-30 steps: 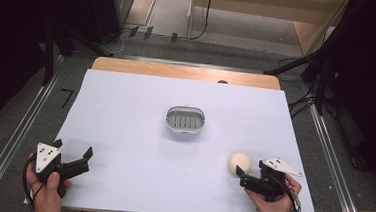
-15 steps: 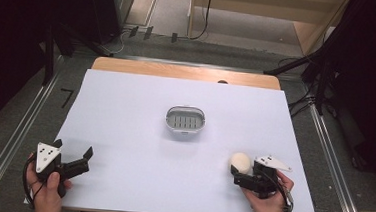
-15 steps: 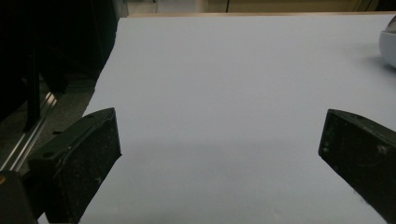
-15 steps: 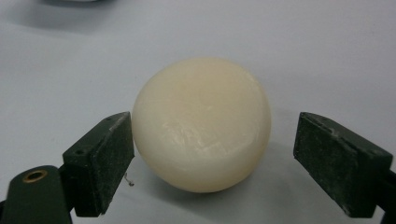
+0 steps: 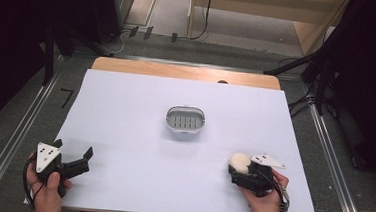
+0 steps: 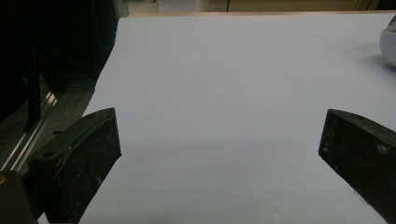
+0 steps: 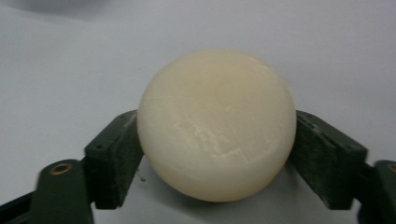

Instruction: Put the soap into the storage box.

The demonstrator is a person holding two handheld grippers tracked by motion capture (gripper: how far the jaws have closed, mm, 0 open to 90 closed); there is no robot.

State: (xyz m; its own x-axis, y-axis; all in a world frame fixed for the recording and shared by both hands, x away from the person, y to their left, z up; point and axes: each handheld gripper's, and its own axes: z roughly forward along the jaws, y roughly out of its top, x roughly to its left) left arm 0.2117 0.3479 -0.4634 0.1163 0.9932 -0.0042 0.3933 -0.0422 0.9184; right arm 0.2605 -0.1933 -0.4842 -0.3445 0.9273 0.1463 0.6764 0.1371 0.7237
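Risk: the round cream soap bar (image 7: 216, 123) is smooth and curved, so uneven squeeze from the right gripper (image 5: 245, 176) could, in all likelihood, let it slip sideways onto the white table (image 5: 140, 112) before reaching the small grey dish (image 5: 185, 121) at table centre. The right gripper's jaws press both flanks of the bar near the table's right front. The left gripper (image 5: 72, 160) rests at left front, jaws spread wide, holding nothing.

That cream ball (image 7: 215, 123) between my right gripper (image 7: 217, 154) jaws looks waxy-smooth, faintly scuffed. Jaws are matt black plastic, speckled. Ahead, the tabletop (image 5: 125, 111) is matt white, its far edge (image 5: 186, 72) wood.
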